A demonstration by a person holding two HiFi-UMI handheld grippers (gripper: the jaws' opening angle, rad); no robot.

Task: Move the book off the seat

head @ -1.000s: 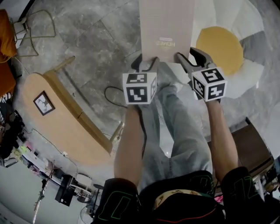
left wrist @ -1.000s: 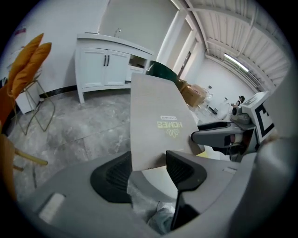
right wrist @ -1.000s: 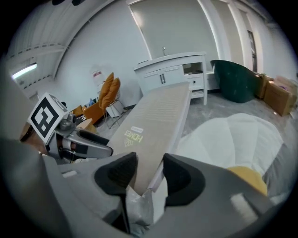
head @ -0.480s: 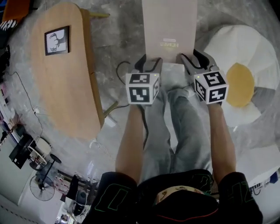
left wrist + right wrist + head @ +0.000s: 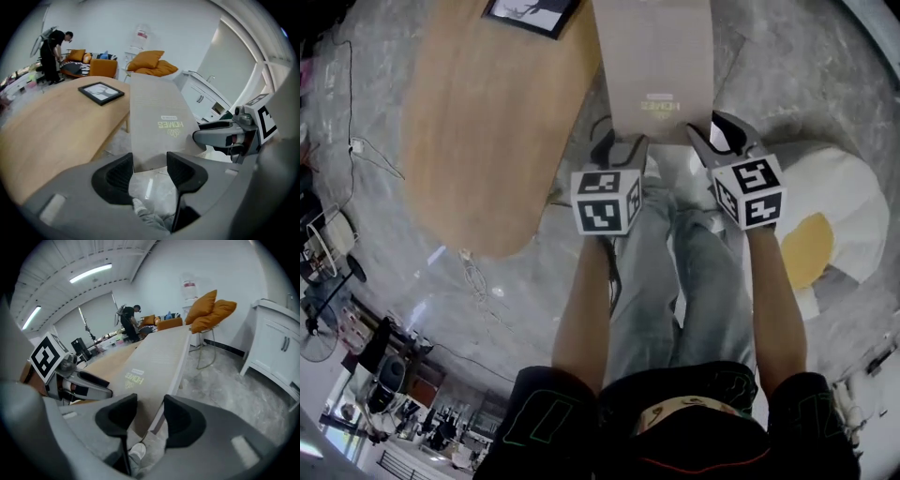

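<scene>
A large, flat beige book [image 5: 656, 56] with "HOMES" printed on its cover hangs in the air in front of me, held level by its near edge. My left gripper [image 5: 617, 141] is shut on the book's near left corner, and my right gripper [image 5: 717, 131] is shut on the near right corner. In the left gripper view the book [image 5: 157, 112] runs away from the left gripper [image 5: 150, 166]. In the right gripper view the book's white page edge [image 5: 180, 366] sits within the right gripper [image 5: 150, 416].
A light wooden table [image 5: 487, 122] with a framed picture [image 5: 530, 11] lies to the left, its edge under the book's left side. A white and yellow egg-shaped cushion [image 5: 825, 225] lies on the floor at right. Orange cushions [image 5: 150, 61] and a white cabinet [image 5: 276, 348] stand beyond.
The view has swung from the egg-shaped cushion toward the wooden table, which now reaches the book's left side. Both grippers keep their hold on the book.
</scene>
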